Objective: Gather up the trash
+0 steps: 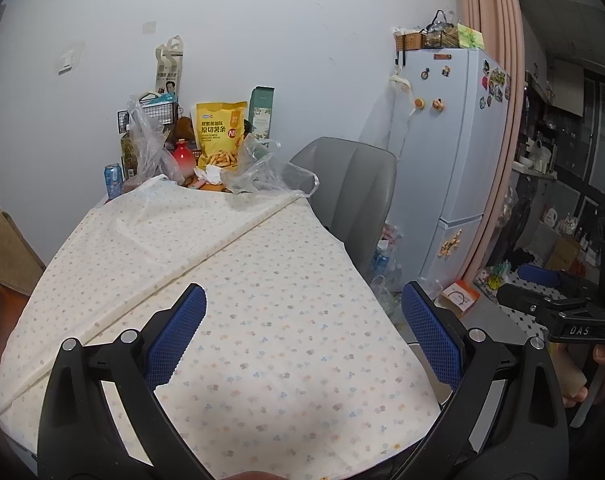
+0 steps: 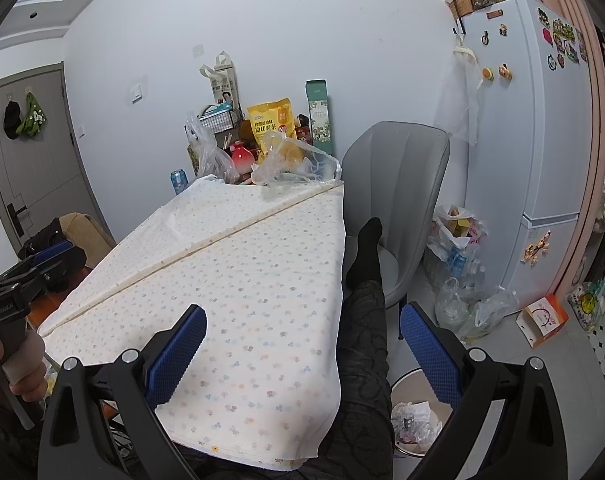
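A table under a floral cloth [image 1: 242, 300] fills the left wrist view and shows in the right wrist view [image 2: 242, 280]. At its far end lie a crumpled clear plastic bag [image 1: 262, 176] [image 2: 294, 166], a crumpled white tissue [image 1: 213, 174], a yellow snack bag [image 1: 220, 136] [image 2: 272, 124], a blue can [image 1: 113, 179] [image 2: 179, 181] and a red vase [image 1: 183, 156]. My left gripper [image 1: 302, 336] is open and empty above the near cloth. My right gripper [image 2: 302, 340] is open and empty at the table's right edge, above a trash bin [image 2: 418, 420] on the floor.
A grey chair [image 2: 398, 200] stands right of the table with a leg in a black sock [image 2: 366, 248] on it. A fridge [image 2: 534, 160] stands beyond, with plastic bags [image 2: 458, 236] and an orange box [image 2: 542, 320] on the floor. A wire basket [image 1: 158, 114] stands by the wall.
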`<state>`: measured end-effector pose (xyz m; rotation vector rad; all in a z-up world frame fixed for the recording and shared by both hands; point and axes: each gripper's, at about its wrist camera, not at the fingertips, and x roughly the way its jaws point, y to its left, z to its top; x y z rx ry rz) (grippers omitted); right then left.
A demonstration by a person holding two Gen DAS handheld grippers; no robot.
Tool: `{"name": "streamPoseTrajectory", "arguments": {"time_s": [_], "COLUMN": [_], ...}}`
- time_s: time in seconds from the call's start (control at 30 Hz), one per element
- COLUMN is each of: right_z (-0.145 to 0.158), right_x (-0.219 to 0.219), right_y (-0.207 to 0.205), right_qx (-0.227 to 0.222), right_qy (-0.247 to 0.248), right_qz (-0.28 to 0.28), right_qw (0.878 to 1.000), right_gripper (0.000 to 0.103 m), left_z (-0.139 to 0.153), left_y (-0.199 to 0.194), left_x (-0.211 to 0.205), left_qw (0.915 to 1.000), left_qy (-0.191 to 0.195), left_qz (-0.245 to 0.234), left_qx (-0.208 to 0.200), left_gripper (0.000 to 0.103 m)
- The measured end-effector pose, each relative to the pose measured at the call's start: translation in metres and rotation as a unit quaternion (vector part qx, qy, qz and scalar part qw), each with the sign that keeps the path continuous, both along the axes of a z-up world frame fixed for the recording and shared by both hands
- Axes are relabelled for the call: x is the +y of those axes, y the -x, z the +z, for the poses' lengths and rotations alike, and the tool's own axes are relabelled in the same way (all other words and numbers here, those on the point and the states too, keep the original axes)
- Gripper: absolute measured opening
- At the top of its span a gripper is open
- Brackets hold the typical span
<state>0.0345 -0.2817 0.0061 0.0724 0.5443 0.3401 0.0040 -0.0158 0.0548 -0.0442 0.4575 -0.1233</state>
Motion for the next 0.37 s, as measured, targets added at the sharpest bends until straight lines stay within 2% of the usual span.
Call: {"name": "streamPoseTrajectory", "arguments": {"time_s": [0.37], "right_z": [0.002], "right_x": [-0.011], "right_y": [0.001], "right_qx": [-0.003], "right_qy": [0.000], "right_qz": [-0.011], "right_qw": [1.000], "right_gripper": [0.095], "left_z": [-0.003], "left_y": [-0.007], "left_x": [-0.007], "left_qw": [0.9999], "left_qy": [0.005], "left_qz": [-0.013], "left_qx": [0.002], "left_gripper": [0.097]}}
